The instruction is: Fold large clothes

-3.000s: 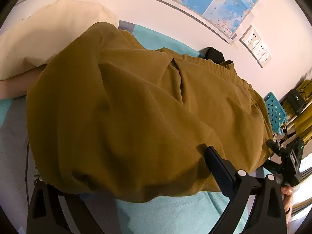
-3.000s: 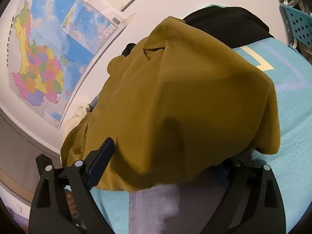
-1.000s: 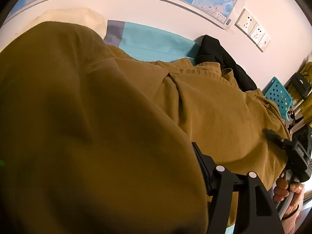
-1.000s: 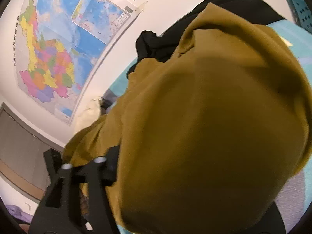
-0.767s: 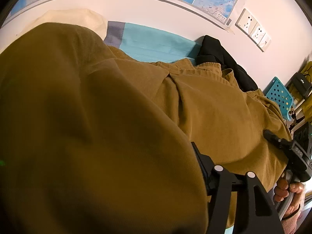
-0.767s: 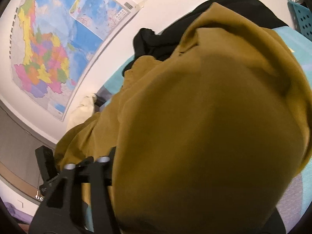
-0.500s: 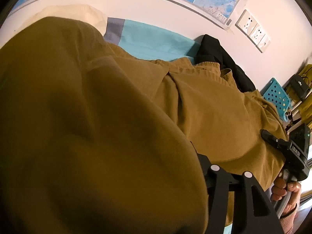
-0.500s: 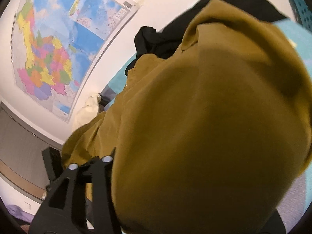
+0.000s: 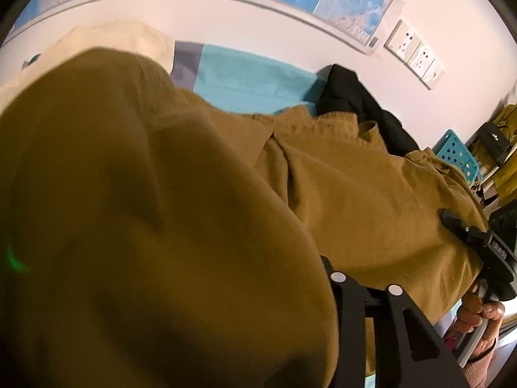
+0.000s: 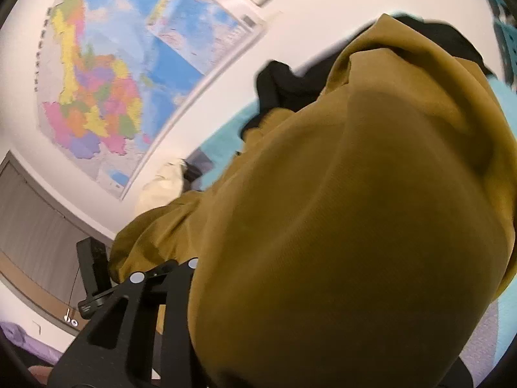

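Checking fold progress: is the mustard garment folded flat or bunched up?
Bunched up: the mustard garment drapes in lifted mounds over both cameras, not flat.

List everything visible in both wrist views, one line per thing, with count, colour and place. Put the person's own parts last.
mustard garment: one, mustard brown, spread across the bed and bunched over both cameras
black garment: one, black, at the wall behind the mustard garment
bed cover: one, turquoise with a grey stripe, under the clothes
pillow: one, cream, at the head of the bed by the wall
wall maps: two, multicoloured and blue, on the white wall
wall sockets: a row, white, right of the maps
perforated basket: one, teal, beyond the bed
left gripper: black, jaws have just been closing, cloth between them
right gripper: black, jaws have just been closing on the garment's edge
hand: one, holding the right gripper's handle
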### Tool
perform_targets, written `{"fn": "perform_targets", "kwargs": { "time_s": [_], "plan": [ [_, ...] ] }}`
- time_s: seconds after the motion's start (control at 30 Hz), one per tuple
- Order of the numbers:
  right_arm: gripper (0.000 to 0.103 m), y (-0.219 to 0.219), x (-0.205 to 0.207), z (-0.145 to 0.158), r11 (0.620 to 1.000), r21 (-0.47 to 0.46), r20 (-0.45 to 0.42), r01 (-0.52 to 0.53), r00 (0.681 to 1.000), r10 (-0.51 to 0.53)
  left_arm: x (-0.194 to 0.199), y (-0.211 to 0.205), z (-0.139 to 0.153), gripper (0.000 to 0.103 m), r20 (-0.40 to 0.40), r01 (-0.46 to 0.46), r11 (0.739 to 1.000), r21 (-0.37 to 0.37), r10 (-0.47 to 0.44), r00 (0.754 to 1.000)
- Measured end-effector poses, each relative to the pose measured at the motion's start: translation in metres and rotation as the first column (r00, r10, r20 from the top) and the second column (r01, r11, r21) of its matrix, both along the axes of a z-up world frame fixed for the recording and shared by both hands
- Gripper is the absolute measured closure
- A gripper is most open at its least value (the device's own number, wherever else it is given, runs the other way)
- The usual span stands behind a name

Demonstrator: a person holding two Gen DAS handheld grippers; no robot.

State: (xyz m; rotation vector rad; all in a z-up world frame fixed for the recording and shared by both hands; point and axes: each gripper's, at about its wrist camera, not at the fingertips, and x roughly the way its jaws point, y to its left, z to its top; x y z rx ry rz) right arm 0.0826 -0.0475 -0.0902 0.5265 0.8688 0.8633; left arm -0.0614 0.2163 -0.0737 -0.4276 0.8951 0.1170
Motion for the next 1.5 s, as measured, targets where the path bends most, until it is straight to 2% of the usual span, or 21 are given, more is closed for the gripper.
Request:
{"fn": "perform_targets", "kwargs": {
  "time_s": [0.1, 0.23, 0.33, 0.5, 0.57, 0.63, 0.73, 0.87, 0.97, 1.07, 1.13, 1.2, 1.27, 1.33, 1.37, 1.4, 1.43, 1.5],
  "plan": [
    [0.074, 0.006, -0.005, 0.023, 1.000, -0.005, 0.048, -0.022, 0.999, 0.022, 0.000, 0.001, 0.014, 0.070, 0.017, 0.018, 1.000, 0.017, -0.018, 1.000],
    [0.074, 0.013, -0.009, 0.063, 0.998, 0.023, 0.119, -0.052, 0.992, 0.049, 0.003, 0.012, 0.045, 0.072, 0.058, 0.058, 0.998, -0.009, -0.058, 0.997],
    [0.075, 0.022, -0.011, 0.108, 0.996, 0.047, 0.210, -0.080, 0.975, 0.068, 0.004, 0.024, 0.081, 0.073, 0.117, 0.078, 0.997, -0.001, -0.077, 0.990],
    [0.075, 0.049, -0.008, 0.174, 0.986, 0.105, 0.354, -0.131, 0.931, 0.086, 0.000, 0.054, 0.151, 0.073, 0.247, 0.055, 0.997, 0.060, -0.068, 0.967],
    [0.075, 0.071, -0.002, 0.201, 0.976, 0.145, 0.395, -0.163, 0.914, 0.094, -0.004, 0.074, 0.184, 0.073, 0.308, 0.013, 0.993, 0.114, -0.048, 0.950],
    [0.075, 0.093, 0.004, 0.217, 0.965, 0.174, 0.418, -0.194, 0.902, 0.106, -0.008, 0.094, 0.204, 0.073, 0.342, -0.033, 0.989, 0.141, -0.018, 0.940],
    [0.075, 0.151, 0.015, 0.238, 0.941, 0.202, 0.456, -0.272, 0.876, 0.155, -0.018, 0.135, 0.230, 0.072, 0.377, -0.127, 0.975, 0.180, 0.051, 0.925],
    [0.075, 0.229, 0.023, 0.242, 0.904, 0.203, 0.453, -0.375, 0.855, 0.253, -0.028, 0.193, 0.245, 0.072, 0.382, -0.275, 0.926, 0.259, 0.163, 0.910],
    [0.075, 0.291, 0.024, 0.237, 0.881, 0.195, 0.448, -0.432, 0.838, 0.312, -0.034, 0.243, 0.242, 0.072, 0.366, -0.369, 0.882, 0.293, 0.253, 0.895],
    [0.075, 0.349, 0.017, 0.221, 0.858, 0.196, 0.454, -0.475, 0.820, 0.350, -0.041, 0.295, 0.232, 0.072, 0.359, -0.463, 0.836, 0.294, 0.352, 0.864],
    [0.075, 0.375, 0.007, 0.208, 0.853, 0.170, 0.469, -0.493, 0.802, 0.370, -0.051, 0.326, 0.221, 0.072, 0.371, -0.507, 0.812, 0.289, 0.394, 0.841],
    [0.074, 0.405, -0.004, 0.179, 0.833, 0.139, 0.448, -0.536, 0.784, 0.430, -0.061, 0.357, 0.194, 0.072, 0.363, -0.545, 0.798, 0.259, 0.442, 0.820],
    [0.073, 0.436, -0.007, 0.134, 0.814, 0.101, 0.329, -0.572, 0.791, 0.516, -0.066, 0.381, 0.156, 0.071, 0.303, -0.557, 0.793, 0.245, 0.483, 0.821],
    [0.065, 0.463, -0.009, 0.082, 0.793, 0.016, 0.158, -0.609, 0.785, 0.599, -0.071, 0.406, 0.105, 0.071, 0.192, -0.575, 0.786, 0.227, 0.543, 0.818],
    [0.062, 0.468, -0.010, 0.066, 0.792, -0.013, 0.111, -0.610, 0.786, 0.608, -0.071, 0.417, 0.079, 0.069, 0.124, -0.582, 0.784, 0.215, 0.569, 0.813],
    [0.061, 0.468, -0.011, 0.052, 0.790, -0.025, 0.080, -0.613, 0.786, 0.613, -0.075, 0.425, 0.059, 0.066, 0.084, -0.599, 0.775, 0.201, 0.595, 0.799],
    [0.059, 0.463, -0.011, 0.046, 0.788, -0.009, 0.076, -0.616, 0.785, 0.615, -0.085, 0.432, 0.042, 0.064, 0.086, -0.621, 0.767, 0.164, 0.616, 0.783],
    [0.046, 0.449, -0.010, 0.049, 0.769, 0.009, 0.079, -0.639, 0.767, 0.637, -0.096, 0.435, 0.036, 0.060, 0.107, -0.622, 0.772, 0.128, 0.613, 0.783]
  ]
}}
